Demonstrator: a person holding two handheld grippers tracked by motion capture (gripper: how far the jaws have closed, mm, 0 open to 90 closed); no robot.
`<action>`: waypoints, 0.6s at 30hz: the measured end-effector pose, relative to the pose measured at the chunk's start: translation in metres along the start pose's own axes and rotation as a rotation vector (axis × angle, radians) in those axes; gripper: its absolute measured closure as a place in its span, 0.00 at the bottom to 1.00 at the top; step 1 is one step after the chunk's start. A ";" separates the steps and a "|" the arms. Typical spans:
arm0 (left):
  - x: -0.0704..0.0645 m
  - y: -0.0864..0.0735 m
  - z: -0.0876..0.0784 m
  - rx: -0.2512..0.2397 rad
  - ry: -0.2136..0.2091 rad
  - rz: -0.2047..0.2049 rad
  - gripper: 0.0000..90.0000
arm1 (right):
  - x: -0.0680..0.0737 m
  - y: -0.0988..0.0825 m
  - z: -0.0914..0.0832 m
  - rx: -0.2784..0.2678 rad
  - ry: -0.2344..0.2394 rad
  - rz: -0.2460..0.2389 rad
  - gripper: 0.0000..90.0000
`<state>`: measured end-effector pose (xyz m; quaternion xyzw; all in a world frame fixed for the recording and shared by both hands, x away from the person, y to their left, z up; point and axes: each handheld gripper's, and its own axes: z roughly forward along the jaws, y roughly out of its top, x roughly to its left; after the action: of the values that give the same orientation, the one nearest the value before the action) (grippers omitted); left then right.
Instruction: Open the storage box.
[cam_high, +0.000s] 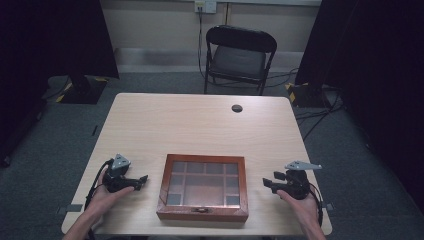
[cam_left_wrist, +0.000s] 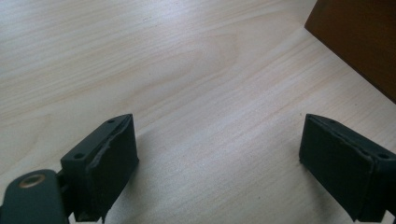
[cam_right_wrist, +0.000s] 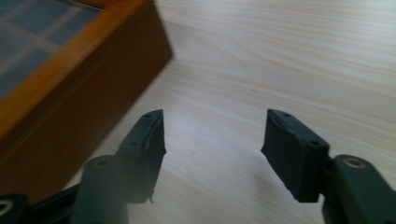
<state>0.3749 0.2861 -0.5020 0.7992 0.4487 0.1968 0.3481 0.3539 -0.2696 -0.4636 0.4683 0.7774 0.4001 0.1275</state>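
Observation:
A brown wooden box (cam_high: 203, 187) with a glass lid over several compartments lies shut near the table's front edge. My left gripper (cam_high: 142, 181) rests just left of it, held in a hand, jaws wide apart with nothing between them; the box's corner (cam_left_wrist: 359, 39) shows at the upper right of the left gripper view. My right gripper (cam_high: 269, 183) sits just right of the box, pointing toward it, open and empty. The box's side wall (cam_right_wrist: 79, 93) rises at the left of the right gripper view, close to the left fingertip (cam_right_wrist: 152, 135).
The light wooden table (cam_high: 200, 125) stretches away behind the box, with a round cable hole (cam_high: 237, 108) near its far edge. A black folding chair (cam_high: 239, 57) stands beyond the table. Dark curtains flank both sides.

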 end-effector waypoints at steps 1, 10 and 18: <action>0.000 0.000 0.000 0.000 0.000 0.000 0.12 | 0.000 0.000 0.000 0.000 0.000 0.000 0.49; 0.000 0.000 0.000 0.000 -0.001 -0.001 0.12 | 0.039 0.017 -0.012 -0.052 0.213 -0.096 0.71; 0.000 0.000 0.001 -0.003 -0.004 -0.004 0.11 | 0.093 0.036 0.004 -0.051 0.396 -0.213 0.75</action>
<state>0.3757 0.2858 -0.5023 0.7981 0.4496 0.1951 0.3505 0.3297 -0.1822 -0.4228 0.2922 0.8219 0.4882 0.0258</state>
